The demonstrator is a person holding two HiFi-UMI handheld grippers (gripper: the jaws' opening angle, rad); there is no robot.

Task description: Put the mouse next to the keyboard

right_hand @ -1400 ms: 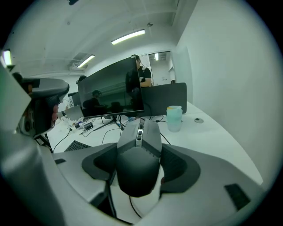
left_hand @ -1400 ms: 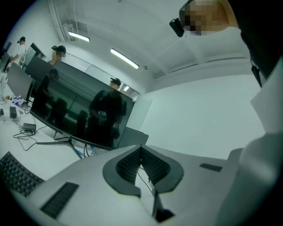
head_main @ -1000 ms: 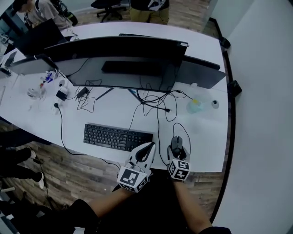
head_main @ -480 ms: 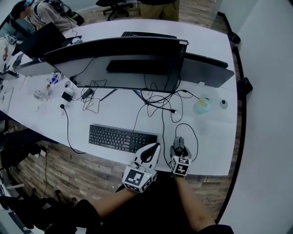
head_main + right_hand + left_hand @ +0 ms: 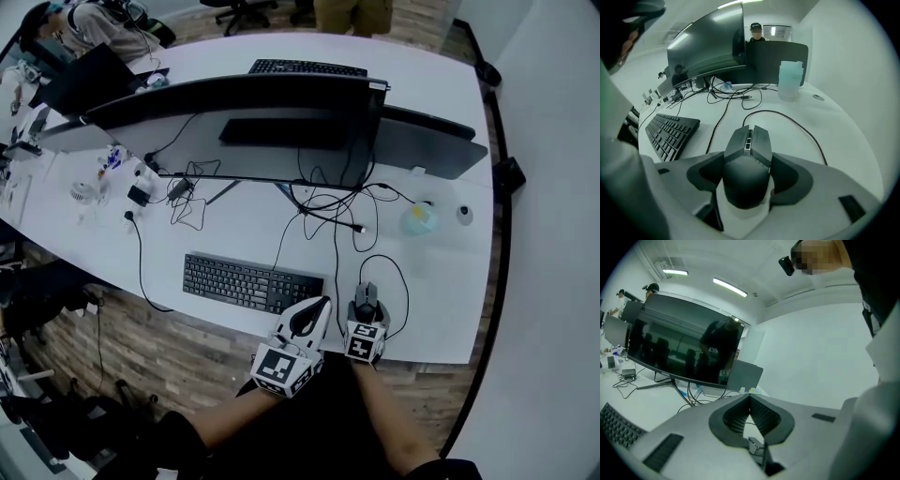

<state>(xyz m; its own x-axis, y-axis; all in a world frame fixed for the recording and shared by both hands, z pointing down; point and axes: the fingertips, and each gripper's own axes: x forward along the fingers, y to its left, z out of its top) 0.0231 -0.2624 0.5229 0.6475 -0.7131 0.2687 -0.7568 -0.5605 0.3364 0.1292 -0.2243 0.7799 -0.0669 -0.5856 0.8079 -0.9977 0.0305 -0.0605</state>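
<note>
Within right gripper (image 5: 749, 165), one mouse (image 5: 748, 140)

The mouse (image 5: 365, 295) lies on the desk (image 5: 433, 281) right of the keyboard (image 5: 251, 283), before the monitor (image 5: 234, 98).

The head view looks steeply down on the tabletop (image 5: 431, 272) from well above. Both gripper views ride low and close over it, facing the monitor (image 5: 244, 94). All three views share the monitor and the keyboard (image 5: 248, 283).
</note>
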